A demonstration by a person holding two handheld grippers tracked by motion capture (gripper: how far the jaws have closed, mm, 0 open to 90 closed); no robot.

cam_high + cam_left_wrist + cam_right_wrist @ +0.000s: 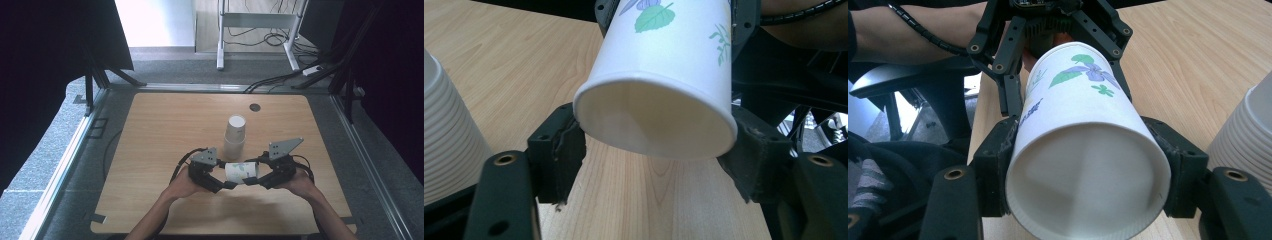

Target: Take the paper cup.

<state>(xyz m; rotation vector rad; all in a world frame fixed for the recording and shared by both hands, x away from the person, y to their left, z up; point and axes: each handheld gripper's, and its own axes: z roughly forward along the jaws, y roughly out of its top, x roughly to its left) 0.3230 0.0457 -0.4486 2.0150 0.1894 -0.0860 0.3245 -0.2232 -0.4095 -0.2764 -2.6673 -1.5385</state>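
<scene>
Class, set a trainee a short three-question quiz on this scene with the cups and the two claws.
1. True or false: the flower cup stands upright on the table.
2. Multiple choice: in the high view, what stands just beyond the flower cup? A) a stack of white cups B) a bottle C) a bowl
3. Fill in: the flower cup is gripped by ____ claws, the left claw and the right claw.

Key: 1 false, it lies on its side between the claws; 2 A; 3 both.
</scene>
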